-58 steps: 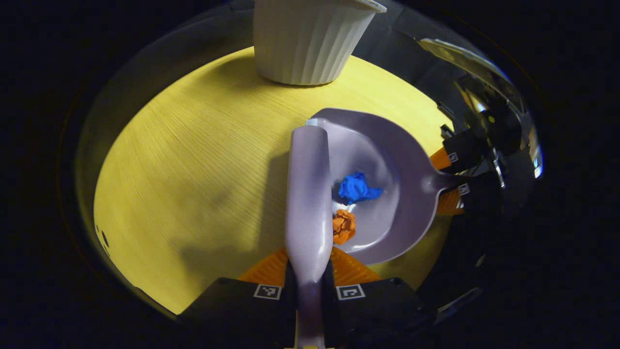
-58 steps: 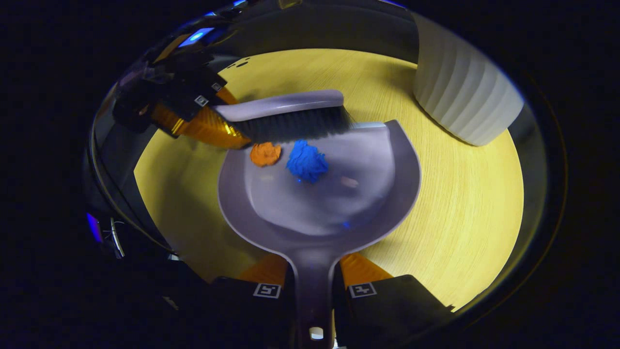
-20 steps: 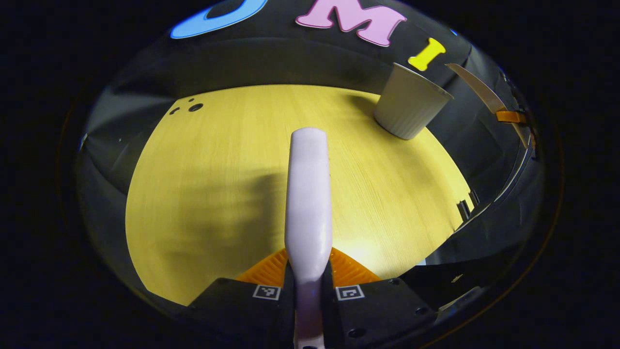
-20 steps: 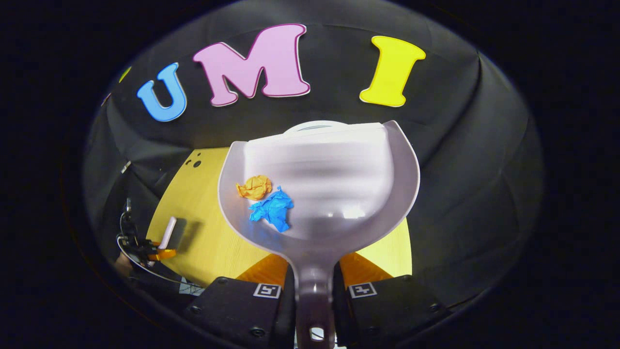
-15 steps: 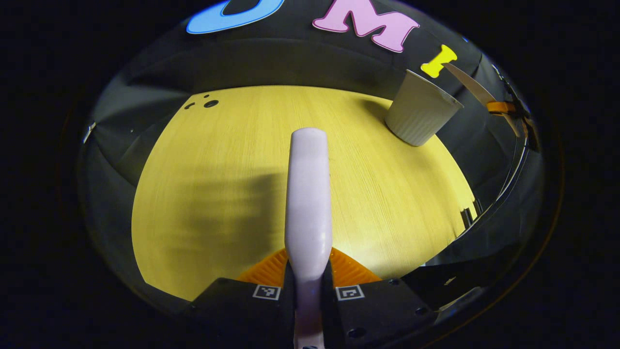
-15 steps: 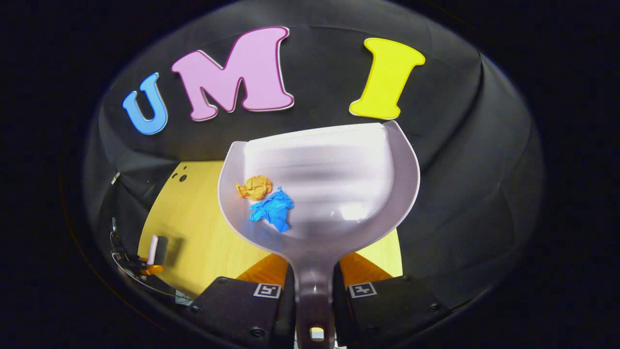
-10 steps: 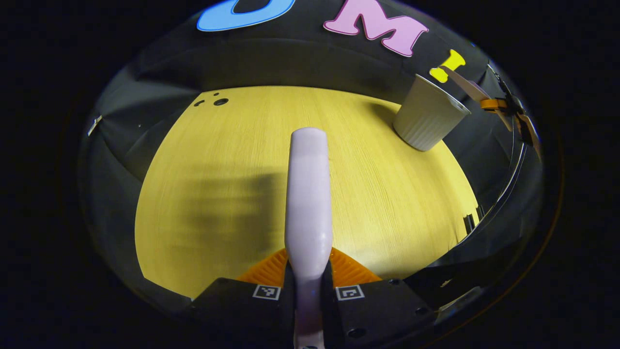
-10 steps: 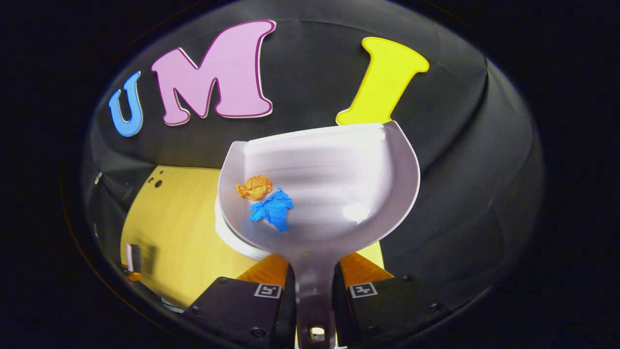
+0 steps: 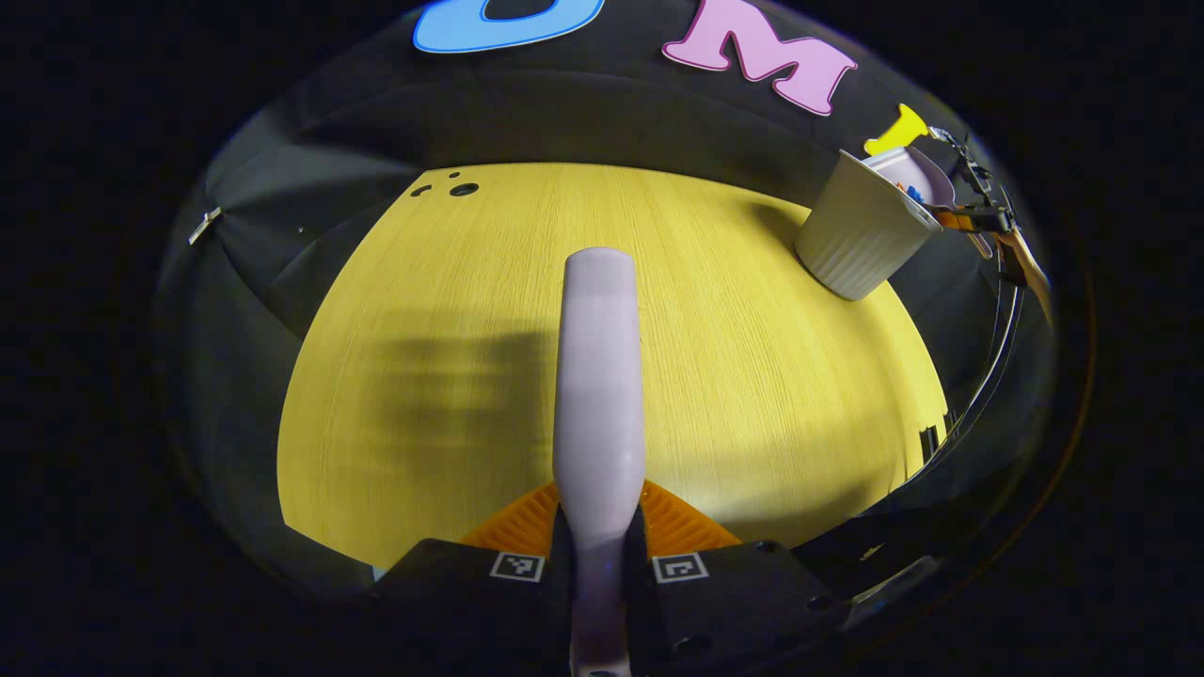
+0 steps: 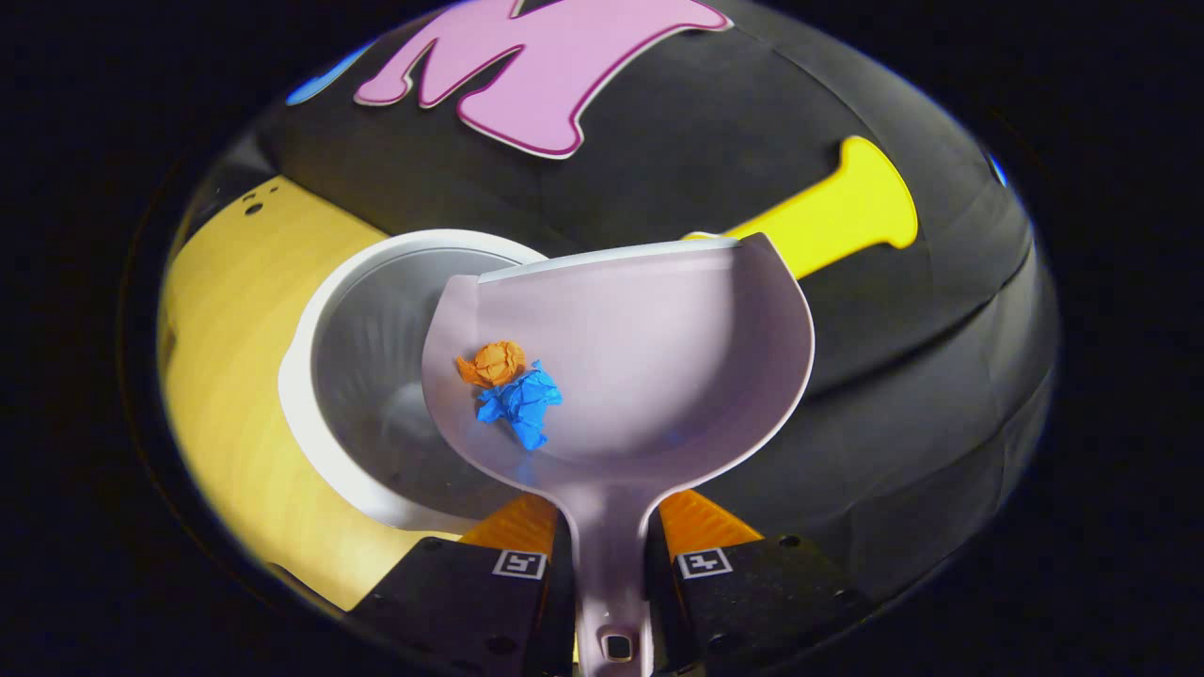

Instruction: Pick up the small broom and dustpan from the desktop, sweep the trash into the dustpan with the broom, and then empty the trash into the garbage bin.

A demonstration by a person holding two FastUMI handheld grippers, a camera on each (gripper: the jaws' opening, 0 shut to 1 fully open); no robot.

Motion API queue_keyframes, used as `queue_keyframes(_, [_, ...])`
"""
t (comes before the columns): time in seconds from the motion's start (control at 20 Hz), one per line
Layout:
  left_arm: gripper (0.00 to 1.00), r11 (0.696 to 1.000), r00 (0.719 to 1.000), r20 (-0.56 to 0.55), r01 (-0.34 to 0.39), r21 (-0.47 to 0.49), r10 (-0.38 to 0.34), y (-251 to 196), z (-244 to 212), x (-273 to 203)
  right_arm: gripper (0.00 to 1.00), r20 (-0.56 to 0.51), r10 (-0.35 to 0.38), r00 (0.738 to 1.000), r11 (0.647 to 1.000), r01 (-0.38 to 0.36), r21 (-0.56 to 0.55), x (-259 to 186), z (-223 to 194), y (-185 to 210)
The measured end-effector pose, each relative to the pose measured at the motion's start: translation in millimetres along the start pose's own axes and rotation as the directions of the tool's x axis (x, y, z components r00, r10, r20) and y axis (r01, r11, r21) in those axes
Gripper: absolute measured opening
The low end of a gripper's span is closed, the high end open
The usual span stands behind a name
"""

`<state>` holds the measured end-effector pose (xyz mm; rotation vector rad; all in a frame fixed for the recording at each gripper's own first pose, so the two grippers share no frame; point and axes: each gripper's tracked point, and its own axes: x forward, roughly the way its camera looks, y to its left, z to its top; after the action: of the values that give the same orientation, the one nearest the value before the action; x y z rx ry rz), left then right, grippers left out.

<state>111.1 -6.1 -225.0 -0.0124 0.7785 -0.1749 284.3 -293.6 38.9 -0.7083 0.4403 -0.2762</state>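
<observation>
My left gripper (image 9: 598, 541) is shut on the handle of the pale lilac broom (image 9: 599, 376), which juts forward above the yellow desktop (image 9: 451, 357). In the right gripper view my right gripper (image 10: 609, 550) is shut on the handle of the lilac dustpan (image 10: 649, 348). An orange paper ball (image 10: 491, 362) and a blue paper ball (image 10: 517, 402) lie in the pan's left side. The pan hangs tilted over the open mouth of the white ribbed garbage bin (image 10: 367, 376). The left gripper view has the bin (image 9: 861, 235) at the far right, with the dustpan (image 9: 910, 177) at its rim.
The bin stands near the desktop's back right corner, close to the black cloth wall (image 10: 658, 169). A few small dark holes (image 9: 451, 188) mark the desktop's far left edge. Broad bare wood lies around the broom.
The right gripper has carried the dustpan with both paper balls from beside the bin to over its mouth and tipped it down. The left gripper with the broom has turned slightly left.
</observation>
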Motion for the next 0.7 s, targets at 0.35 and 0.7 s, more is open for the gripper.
queue_keyframes(0.35, [0.27,1.0,1.0,-0.01,-0.008,0.007,0.008,0.9,-6.6,2.3,0.36,0.111,-0.106,0.988,0.917,0.141,-0.374,-23.4,2.8,-31.0])
queue_keyframes(0.7, [0.28,1.0,1.0,-0.023,-0.005,-0.014,0.005,0.3,-18.6,3.6,0.36,0.155,-0.17,0.973,0.767,0.229,-0.6,-37.4,-8.4,-53.7])
